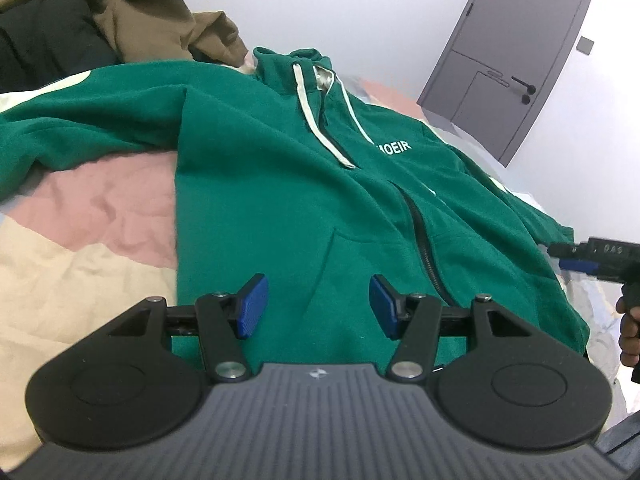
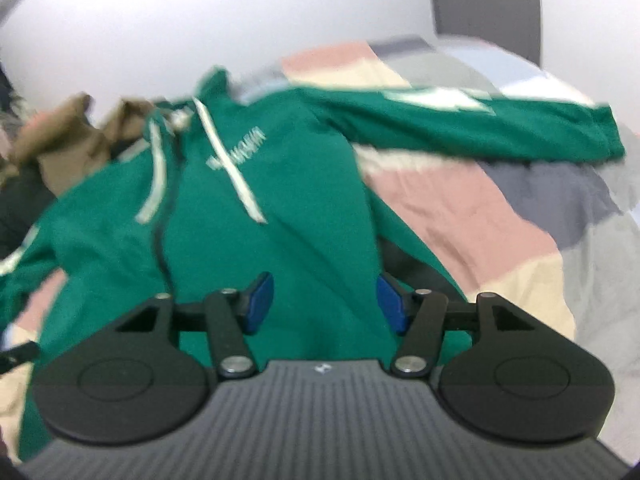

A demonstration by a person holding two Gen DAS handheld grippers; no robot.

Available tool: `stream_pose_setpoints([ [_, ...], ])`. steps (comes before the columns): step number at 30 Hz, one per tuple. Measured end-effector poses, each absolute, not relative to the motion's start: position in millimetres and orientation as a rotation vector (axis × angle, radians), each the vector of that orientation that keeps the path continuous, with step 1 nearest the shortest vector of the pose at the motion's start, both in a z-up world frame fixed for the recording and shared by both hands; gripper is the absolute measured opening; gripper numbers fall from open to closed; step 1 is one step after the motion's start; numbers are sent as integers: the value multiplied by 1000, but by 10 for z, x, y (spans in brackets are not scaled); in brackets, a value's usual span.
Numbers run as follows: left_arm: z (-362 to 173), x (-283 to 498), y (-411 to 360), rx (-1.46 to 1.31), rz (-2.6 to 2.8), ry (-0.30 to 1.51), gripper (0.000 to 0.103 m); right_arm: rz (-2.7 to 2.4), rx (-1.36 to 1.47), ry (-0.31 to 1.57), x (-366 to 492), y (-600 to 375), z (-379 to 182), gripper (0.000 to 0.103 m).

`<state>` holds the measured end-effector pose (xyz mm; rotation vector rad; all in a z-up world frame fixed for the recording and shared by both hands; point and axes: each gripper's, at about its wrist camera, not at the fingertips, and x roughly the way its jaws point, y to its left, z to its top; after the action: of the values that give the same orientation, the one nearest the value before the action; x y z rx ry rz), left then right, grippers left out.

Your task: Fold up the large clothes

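At the far left of the left wrist view a heap of clothes sits at the back of the bed: one brown garment draped over one black garment. Beside them, one green hoodie lies front up across the patchwork bedspread, its hood toward the wall. It has two white drawstrings running down the chest, one line of white lettering, one dark zipper down the middle, and two sleeves. The left sleeve stretches out sideways toward the heap. In the right wrist view, which is blurred, the right sleeve lies stretched out toward the right over the bedspread.

The left gripper hangs over the hoodie's lower front, jaws standing apart with nothing between the two blue pads. The right gripper hangs over the hoodie's right side near the hem, jaws likewise apart and gripping nothing; the cloth lies below them. In the left wrist view it shows at the right edge, with a hand on its handle. One grey door stands in the white wall behind the bed.
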<state>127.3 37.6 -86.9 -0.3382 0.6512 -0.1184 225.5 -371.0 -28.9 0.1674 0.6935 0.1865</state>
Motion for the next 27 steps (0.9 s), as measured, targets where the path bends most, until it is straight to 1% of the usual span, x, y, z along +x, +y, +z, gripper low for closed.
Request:
stream_pose_setpoints([
  [2,-888,1294,343,-325,-122,660,62,249,141,675,2214,-3577,-255,59],
  [6,-963,1344,307,-300,-112,697,62,361,104,716,2247,-3314,-328,59],
  [12,-1140,1436,287,-261,-85,790,62,395,-9,875,2392,-2994,-640,59],
  [17,-1204,1462,289,-250,-81,818,62,368,-25,980,2505,-2915,-898,58],
  [23,-1169,1420,317,-275,-81,813,62,356,17,979,2475,-2889,-852,59],
  [27,-1080,1355,338,-296,-87,771,62,356,183,902,2433,-3184,-627,59],
])
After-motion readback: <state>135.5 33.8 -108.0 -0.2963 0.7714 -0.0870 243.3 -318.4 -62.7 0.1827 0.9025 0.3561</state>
